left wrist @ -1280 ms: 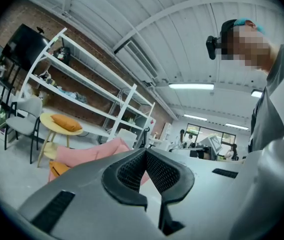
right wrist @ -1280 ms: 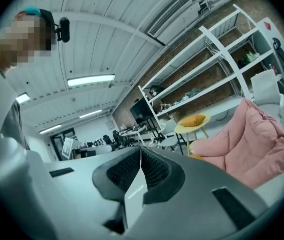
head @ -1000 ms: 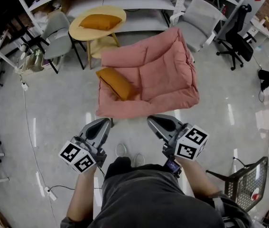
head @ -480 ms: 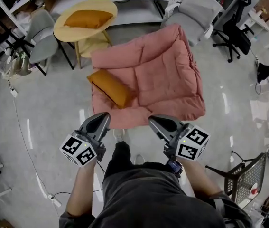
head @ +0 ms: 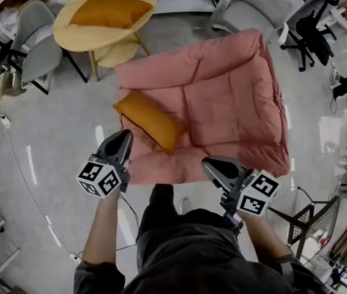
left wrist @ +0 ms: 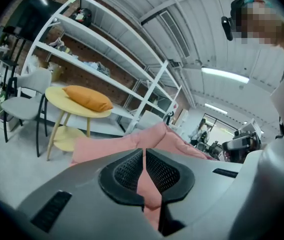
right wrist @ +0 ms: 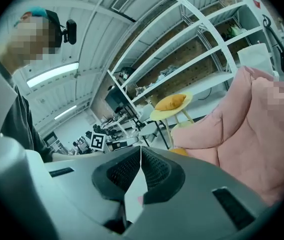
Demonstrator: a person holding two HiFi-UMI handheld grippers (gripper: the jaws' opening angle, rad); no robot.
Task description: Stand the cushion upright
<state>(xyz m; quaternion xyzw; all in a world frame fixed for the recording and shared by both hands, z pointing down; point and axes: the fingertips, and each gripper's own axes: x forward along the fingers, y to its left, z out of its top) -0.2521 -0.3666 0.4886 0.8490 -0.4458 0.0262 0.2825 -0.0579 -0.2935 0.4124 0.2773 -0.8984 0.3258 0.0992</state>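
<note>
Pink floor sofa (head: 222, 97) fills the middle | orange cushion (head: 149, 120) lies flat on its left seat edge | left gripper (head: 123, 138), right gripper (head: 211, 165) short of it, fingers together, empty | best bet: spread wide, pinch its far edge, tip up.

- Right gripper (right wrist: 140, 151): jaws together, nothing between them.
- Pink padded lounger (right wrist: 252, 129) at right, with an orange cushion (right wrist: 182, 152) peeking beside it.
- Second cushion (right wrist: 171, 102) lies on the round yellow table (right wrist: 157, 115).
</note>
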